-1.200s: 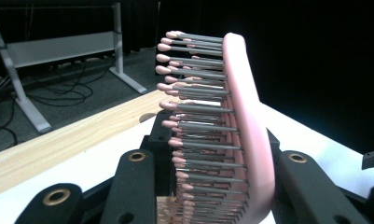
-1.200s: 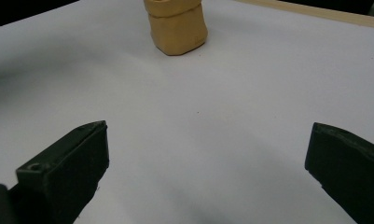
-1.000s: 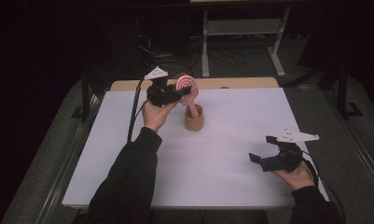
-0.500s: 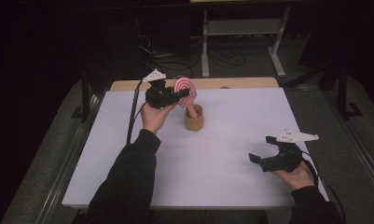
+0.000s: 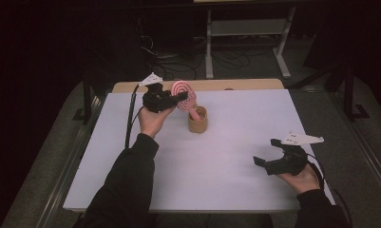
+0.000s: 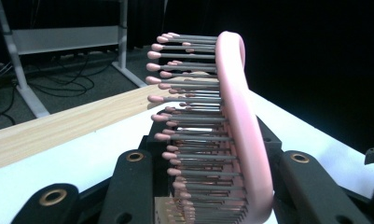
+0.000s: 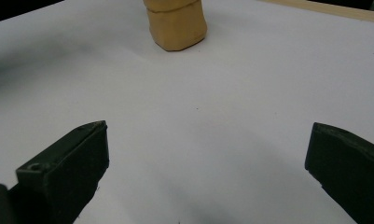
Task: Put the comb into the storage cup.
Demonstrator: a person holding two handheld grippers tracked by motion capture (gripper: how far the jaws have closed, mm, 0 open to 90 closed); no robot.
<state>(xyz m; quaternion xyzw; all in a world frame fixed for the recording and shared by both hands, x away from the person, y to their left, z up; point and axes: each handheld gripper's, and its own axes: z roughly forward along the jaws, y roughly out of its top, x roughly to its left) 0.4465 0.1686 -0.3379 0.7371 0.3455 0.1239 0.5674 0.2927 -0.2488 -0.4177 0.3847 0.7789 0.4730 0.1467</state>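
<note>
Jaws of the left gripper (image 5: 171, 99) are clamping the pink hairbrush (image 5: 185, 94) head, handle standing below in the tan cup (image 5: 197, 121); keep it vertical while lifting. Right gripper (image 5: 274, 160) is resting wide open, empty.

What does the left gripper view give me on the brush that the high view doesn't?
Left gripper view alone: the pink hairbrush edge-on between the jaws, its pink-tipped bristles pointing left. High view alone: the brush handle standing in the tan cup, and the right gripper open over bare white table. Both: the left gripper shut on the brush head, and the wooden strip behind.
</note>
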